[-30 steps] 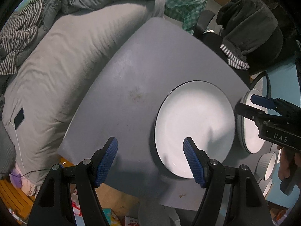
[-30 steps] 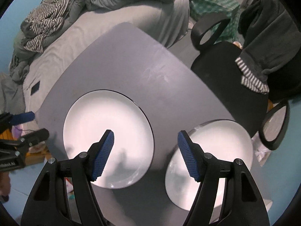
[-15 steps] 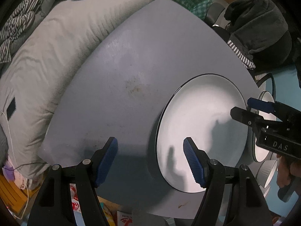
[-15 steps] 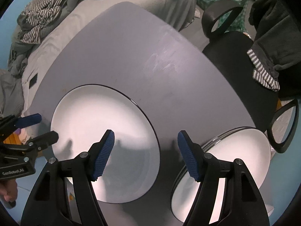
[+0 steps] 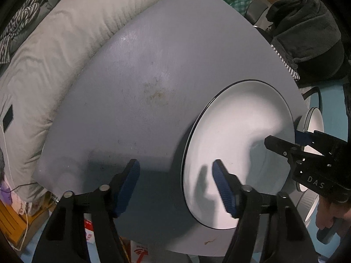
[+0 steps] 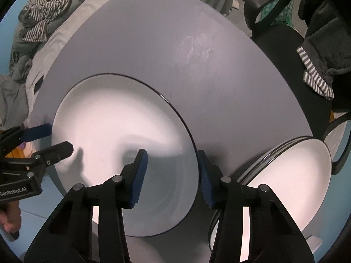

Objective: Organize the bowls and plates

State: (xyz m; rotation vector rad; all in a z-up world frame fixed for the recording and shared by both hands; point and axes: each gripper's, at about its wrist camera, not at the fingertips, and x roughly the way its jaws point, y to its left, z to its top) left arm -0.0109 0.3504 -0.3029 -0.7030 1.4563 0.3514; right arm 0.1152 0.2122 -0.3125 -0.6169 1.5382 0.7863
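Now both closing grippers astride white plate [image 6: 114,118] rim.

The stack of white black-rimmed plates [image 6: 285,175] at 4 o'clock in the right wrist view is partly covered by the right gripper [image 6: 171,175], whose jaws are closing astride the large white plate's [image 6: 122,131] rim. In the left wrist view, that stack [image 5: 314,120] is mostly hidden at 3 o'clock. Ribbed white bowls [image 5: 307,206] are cut off at 4 o'clock.
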